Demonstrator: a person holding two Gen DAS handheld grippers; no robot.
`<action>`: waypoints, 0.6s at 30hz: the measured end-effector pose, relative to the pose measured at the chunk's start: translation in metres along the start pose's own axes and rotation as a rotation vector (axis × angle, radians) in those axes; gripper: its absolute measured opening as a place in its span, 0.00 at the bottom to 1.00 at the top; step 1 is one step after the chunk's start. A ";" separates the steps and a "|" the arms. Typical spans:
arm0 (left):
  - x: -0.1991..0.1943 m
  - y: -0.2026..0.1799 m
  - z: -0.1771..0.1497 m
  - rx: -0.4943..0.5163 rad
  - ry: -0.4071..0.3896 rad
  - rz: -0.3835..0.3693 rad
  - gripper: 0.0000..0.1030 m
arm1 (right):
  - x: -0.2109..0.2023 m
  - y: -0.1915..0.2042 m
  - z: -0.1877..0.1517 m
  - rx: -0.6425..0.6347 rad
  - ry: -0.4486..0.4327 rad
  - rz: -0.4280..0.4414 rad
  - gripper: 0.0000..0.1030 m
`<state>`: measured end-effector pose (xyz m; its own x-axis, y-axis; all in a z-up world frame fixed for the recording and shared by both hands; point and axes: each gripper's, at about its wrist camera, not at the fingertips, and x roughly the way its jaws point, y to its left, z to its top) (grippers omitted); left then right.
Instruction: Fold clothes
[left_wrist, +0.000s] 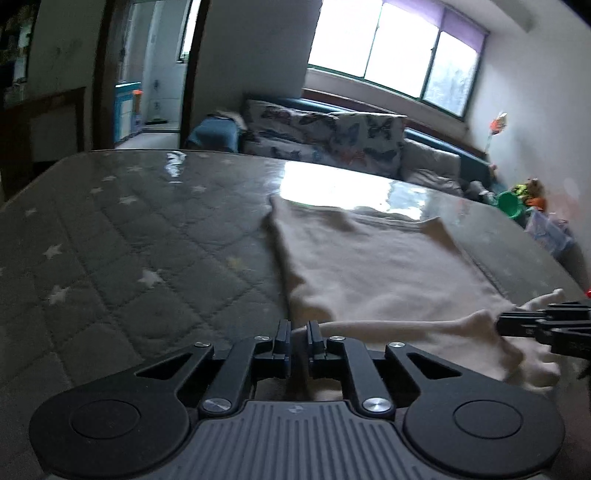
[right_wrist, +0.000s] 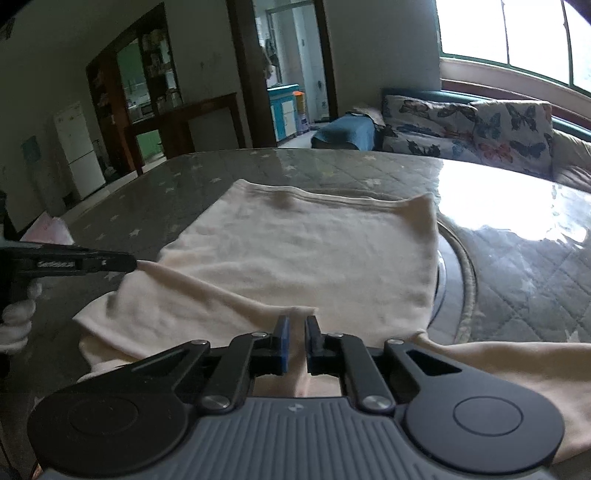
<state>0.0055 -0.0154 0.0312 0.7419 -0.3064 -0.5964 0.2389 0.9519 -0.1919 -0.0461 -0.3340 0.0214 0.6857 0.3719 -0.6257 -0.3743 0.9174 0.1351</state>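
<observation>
- Daylight from a wide window fell across a grey quilted, star-printed tabletop under a glossy clear cover, with a butterfly-patterned sofa behind it.
- From the left wrist view, a cream garment lay spread flat on the right half of the tabletop, its far edge reaching toward the bright glare.
- The left tongs sat at the garment's near left corner, pressed nearly together and pinching a thin fold of the cream cloth between them.
- From that pinch the near hem ran rightward as a raised, taut ridge to the right tongs, which entered from the right edge and gripped the cloth's other near corner.
- From the right wrist view, the same tabletop stretched toward a doorway and a white fridge at the left.
- The garment lay straight ahead of the right tongs, flat in its far part and lifted in a soft fold nearer the camera.
- The right tongs stood close together with cream cloth caught between the blue-faced finger and its black partner; more cloth draped beneath and to the right of the housing.
- The left tongs reached in from the left, shut upon the garment's left edge, held by a white-gloved hand.
</observation>
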 end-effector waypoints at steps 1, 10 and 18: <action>-0.003 -0.002 0.001 0.005 -0.009 -0.006 0.11 | -0.002 0.003 0.000 -0.015 -0.005 0.004 0.11; -0.007 -0.024 0.002 0.086 -0.014 -0.049 0.11 | 0.009 0.014 -0.006 -0.041 0.036 0.030 0.18; -0.012 -0.026 -0.011 0.127 0.001 -0.045 0.13 | -0.012 0.026 -0.020 -0.127 0.024 0.003 0.23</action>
<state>-0.0167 -0.0364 0.0348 0.7284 -0.3485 -0.5899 0.3493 0.9296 -0.1179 -0.0761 -0.3175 0.0172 0.6698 0.3701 -0.6438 -0.4538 0.8902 0.0397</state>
